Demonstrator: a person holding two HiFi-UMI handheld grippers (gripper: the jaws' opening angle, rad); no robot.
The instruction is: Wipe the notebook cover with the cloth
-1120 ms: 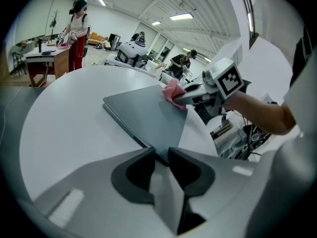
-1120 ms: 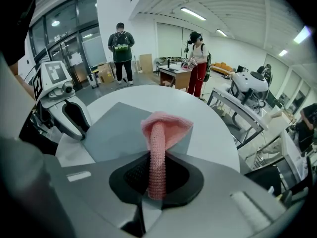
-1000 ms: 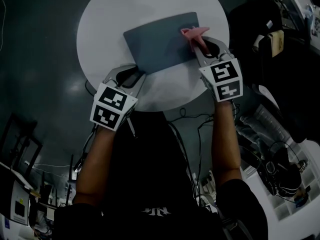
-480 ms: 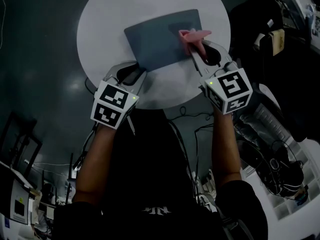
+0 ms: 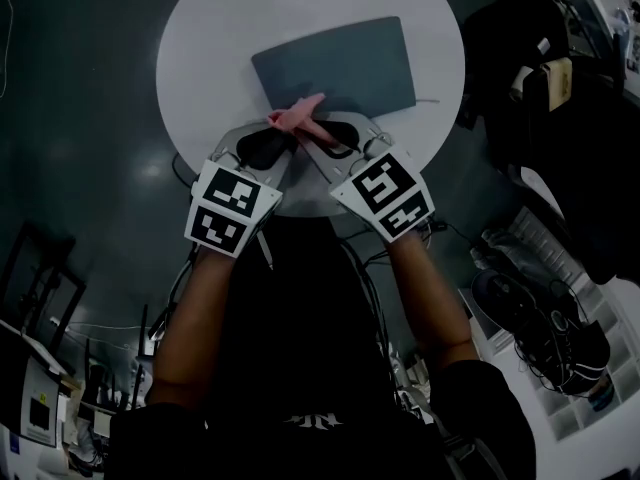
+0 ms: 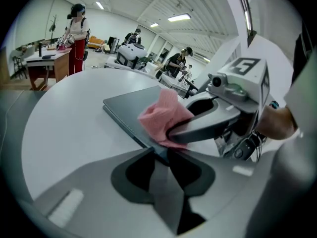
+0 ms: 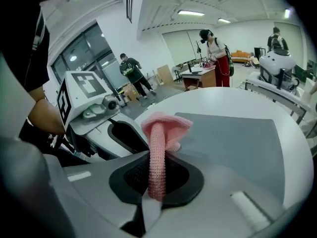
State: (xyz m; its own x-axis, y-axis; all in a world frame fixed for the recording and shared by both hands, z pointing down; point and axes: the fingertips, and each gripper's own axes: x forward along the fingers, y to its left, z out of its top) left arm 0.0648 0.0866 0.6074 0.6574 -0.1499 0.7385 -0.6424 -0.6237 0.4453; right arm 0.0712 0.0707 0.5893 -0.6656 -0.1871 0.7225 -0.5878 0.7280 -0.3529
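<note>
A dark grey notebook (image 5: 335, 66) lies flat on the round white table (image 5: 220, 28). My left gripper (image 5: 275, 140) is at the notebook's near left corner, its jaws closed on that edge (image 6: 158, 152). My right gripper (image 5: 310, 128) is shut on a pink cloth (image 5: 297, 116), which it presses on the same near left corner, right beside the left gripper. In the right gripper view the cloth (image 7: 161, 128) stands folded between the jaws, with the notebook (image 7: 233, 138) spread out behind it. From the left gripper view the cloth (image 6: 161, 118) covers part of the cover (image 6: 131, 108).
The table's near edge (image 5: 300, 213) runs just under both grippers. Cables, bags and shelves (image 5: 560, 308) crowd the floor to the right. People stand at desks (image 7: 215, 48) far behind the table.
My right gripper has swept the cloth leftward across the notebook's near side, from its right edge to its near left corner. The left gripper has kept its place.
</note>
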